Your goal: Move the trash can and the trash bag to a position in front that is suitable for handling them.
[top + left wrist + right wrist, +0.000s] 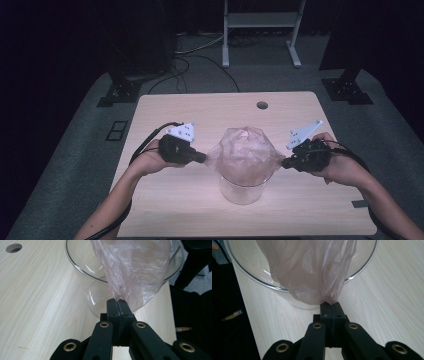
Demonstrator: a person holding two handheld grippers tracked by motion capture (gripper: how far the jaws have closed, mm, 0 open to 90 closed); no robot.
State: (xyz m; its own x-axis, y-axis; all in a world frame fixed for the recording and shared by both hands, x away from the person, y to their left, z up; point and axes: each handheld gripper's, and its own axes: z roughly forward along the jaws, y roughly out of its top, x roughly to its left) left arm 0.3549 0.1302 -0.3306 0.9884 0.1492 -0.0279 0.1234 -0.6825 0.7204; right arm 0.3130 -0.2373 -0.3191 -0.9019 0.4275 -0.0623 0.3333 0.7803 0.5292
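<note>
In the high view a thin pinkish plastic bag (pixel 243 150) is stretched over the mouth of a clear glass container (pixel 242 189) that stands on the light wooden table (pixel 165 200), nearer its front edge. The left gripper (pixel 204 157) pinches the bag's left edge and the right gripper (pixel 284 163) its right edge, each held in a hand level with the container's rim, so the film spans between them. In the left gripper view the black jaws are pressed together on a gathered corner of the bag (pixel 135 270), which rises into and over the container's rim (pixel 75 266); a round hole (pixel 13 247) in the table shows far left. In the right gripper view the jaws likewise clamp a bunched corner of the bag (pixel 312 272), just outside the glass rim (pixel 257 281).
</note>
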